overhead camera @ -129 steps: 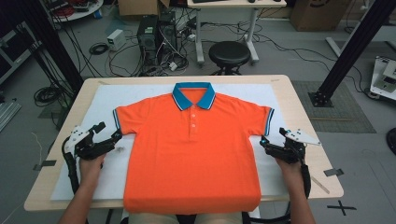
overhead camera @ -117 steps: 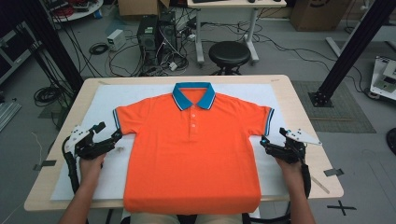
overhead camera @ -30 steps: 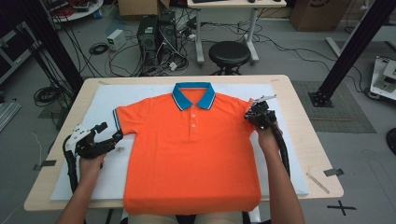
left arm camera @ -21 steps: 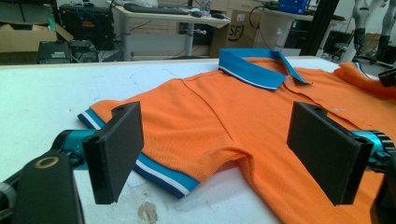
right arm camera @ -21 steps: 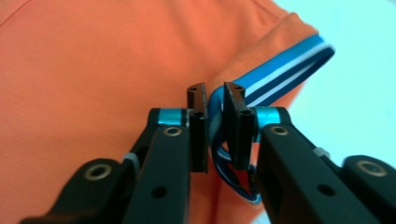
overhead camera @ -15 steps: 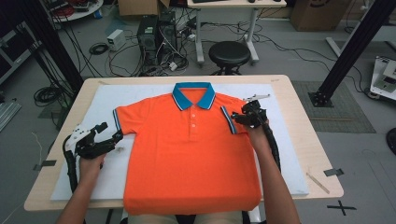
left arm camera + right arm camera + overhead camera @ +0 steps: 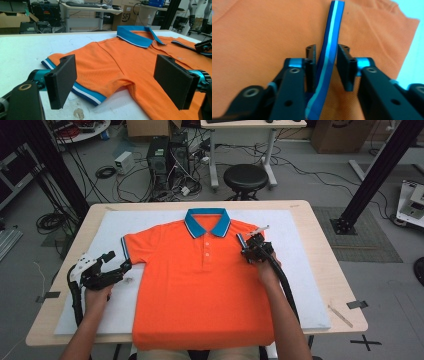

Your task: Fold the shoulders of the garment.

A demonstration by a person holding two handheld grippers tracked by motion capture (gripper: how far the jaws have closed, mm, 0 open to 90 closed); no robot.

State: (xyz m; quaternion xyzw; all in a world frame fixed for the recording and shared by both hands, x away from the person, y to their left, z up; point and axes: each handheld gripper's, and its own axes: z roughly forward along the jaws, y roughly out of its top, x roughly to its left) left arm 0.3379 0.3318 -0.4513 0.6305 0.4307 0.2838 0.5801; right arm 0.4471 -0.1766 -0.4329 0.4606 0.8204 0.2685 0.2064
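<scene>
Orange polo shirt [image 7: 202, 285] flat on white mat [image 7: 300, 285] covering tabletop [image 7: 330, 270], right gripper [image 7: 248, 251] jaws just closing around its folded-in blue sleeve cuff [image 7: 327, 67], left gripper [image 7: 120, 262] jaws wide open beside the other sleeve, stool [image 7: 245, 176] and cables [image 7: 102, 172] beyond.

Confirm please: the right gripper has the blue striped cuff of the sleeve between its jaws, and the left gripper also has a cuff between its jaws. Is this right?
Not fully. The right gripper does have the blue striped cuff between its jaws. The left gripper, however, stands wide open with nothing gripped; the other cuff lies flat on the table beyond its pads, as the left gripper view shows.
</scene>
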